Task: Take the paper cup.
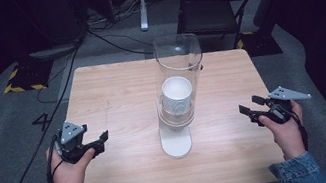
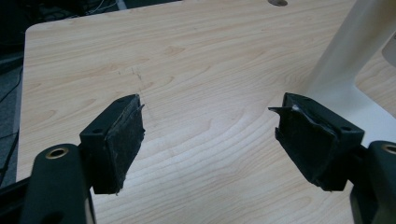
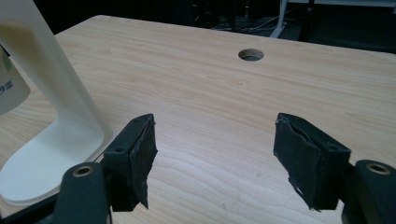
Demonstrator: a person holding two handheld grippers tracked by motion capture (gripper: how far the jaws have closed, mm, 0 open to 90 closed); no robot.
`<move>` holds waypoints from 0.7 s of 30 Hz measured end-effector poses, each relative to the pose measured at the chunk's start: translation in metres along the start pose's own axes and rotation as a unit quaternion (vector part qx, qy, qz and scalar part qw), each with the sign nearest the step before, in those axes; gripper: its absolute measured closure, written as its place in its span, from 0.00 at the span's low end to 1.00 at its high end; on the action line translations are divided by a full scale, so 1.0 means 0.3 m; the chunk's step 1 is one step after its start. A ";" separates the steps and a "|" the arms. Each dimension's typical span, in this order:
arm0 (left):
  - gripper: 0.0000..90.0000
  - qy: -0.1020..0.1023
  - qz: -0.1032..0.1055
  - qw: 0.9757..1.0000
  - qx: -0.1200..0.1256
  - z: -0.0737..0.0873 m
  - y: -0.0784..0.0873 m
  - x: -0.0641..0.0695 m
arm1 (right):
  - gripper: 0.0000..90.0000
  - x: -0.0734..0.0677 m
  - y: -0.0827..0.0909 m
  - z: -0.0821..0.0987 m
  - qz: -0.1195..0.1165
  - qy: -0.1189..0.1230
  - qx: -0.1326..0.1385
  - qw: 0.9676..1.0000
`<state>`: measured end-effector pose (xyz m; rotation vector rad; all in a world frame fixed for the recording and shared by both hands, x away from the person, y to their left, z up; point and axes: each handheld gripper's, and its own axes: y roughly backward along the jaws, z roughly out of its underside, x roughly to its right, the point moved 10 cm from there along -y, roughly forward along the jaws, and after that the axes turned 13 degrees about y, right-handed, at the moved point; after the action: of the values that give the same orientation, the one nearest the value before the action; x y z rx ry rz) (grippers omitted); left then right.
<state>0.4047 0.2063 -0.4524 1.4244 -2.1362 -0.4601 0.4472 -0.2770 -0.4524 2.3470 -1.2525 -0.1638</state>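
**benchlurker:** Dark room all round, cables across the grey floor (image 1: 18, 147) at the top of the high view, a black folding chair (image 1: 210, 9) upper right of centre. Light wood table (image 1: 115, 90) fills the middle. What's that thing in the centre?

**jawcam_fan:** Clear plastic tube (image 1: 179, 63) standing upright on a white stand (image 1: 176, 142), with a white paper cup (image 1: 176, 94) sitting in the lower part of it. The stand's flat foot is on the table just below centre frame.

**benchlurker:** And the hands?

**jawcam_fan:** Left gripper (image 1: 101, 142) sits lower left in the high view, held in the left hand (image 1: 71, 171), jaws pointing toward the stand. Right gripper (image 1: 248, 113) is lower right in the right hand (image 1: 285, 133), also pointing inward. Both are well apart from the stand.

**benchlurker:** Clamped on anything?

**jawcam_fan:** Nope. In the left gripper view the jaws are spread wide over bare wood, stand at the upper right. Same in the right gripper view: jaws apart, nothing between them, stand at the left, a round hole (image 3: 251, 54) in the tabletop near the top.
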 end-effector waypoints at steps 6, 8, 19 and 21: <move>0.24 -0.012 0.002 1.000 -0.009 0.006 -0.001 0.013 | 0.35 -0.011 -0.001 0.003 -0.013 0.003 -0.005 1.000; 0.24 -0.011 0.001 1.000 -0.008 0.006 0.000 0.015 | 0.35 -0.014 -0.001 0.000 -0.012 0.006 -0.006 1.000; 0.23 -0.016 0.003 1.000 -0.015 0.016 0.002 0.012 | 0.35 -0.053 -0.012 -0.015 -0.026 0.009 -0.010 1.000; 0.23 -0.016 0.003 1.000 -0.016 0.018 0.003 0.012 | 0.35 -0.078 -0.021 -0.024 -0.037 0.006 -0.009 0.999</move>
<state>0.3996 0.2032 -0.4552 1.4012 -2.1485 -0.5147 0.4408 -0.2527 -0.4516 2.3767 -1.1537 -0.1843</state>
